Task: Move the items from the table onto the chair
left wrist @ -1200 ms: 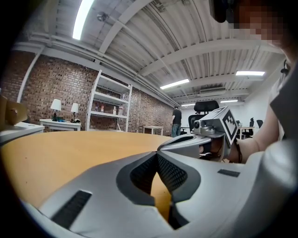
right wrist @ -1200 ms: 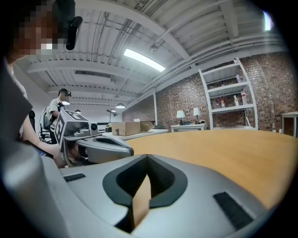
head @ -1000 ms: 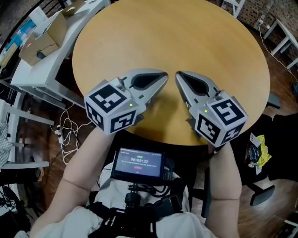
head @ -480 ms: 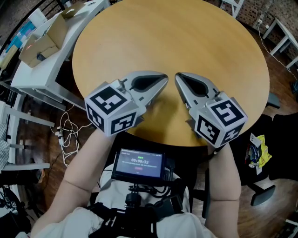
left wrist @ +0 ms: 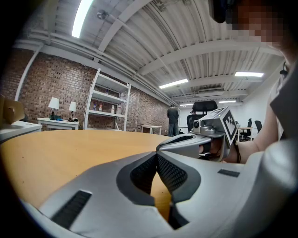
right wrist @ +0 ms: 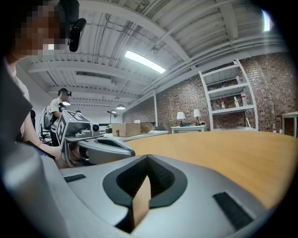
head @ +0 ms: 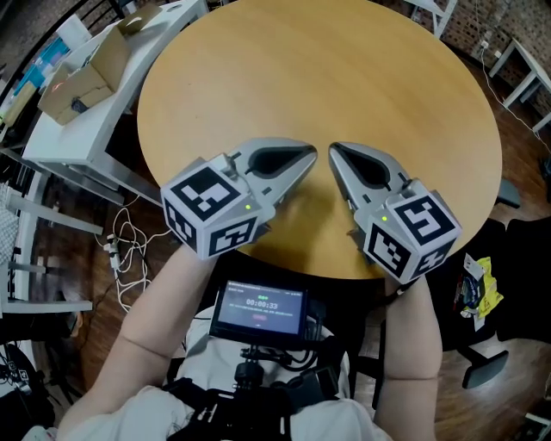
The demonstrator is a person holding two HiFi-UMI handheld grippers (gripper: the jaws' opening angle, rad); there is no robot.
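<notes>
Head view: left gripper (head: 310, 154) and right gripper (head: 335, 149) are closed and empty, parked over the near edge of the table (head: 344, 60); a yellow packet (head: 473, 284) is seen on the chair (head: 525, 258), right. Task is judged done, so no further reach is needed

Bright ceiling strip lights (left wrist: 83, 14); soft shadows on table (head: 362, 77); gripper views fisheye-warped, dark vignetted corners.
</notes>
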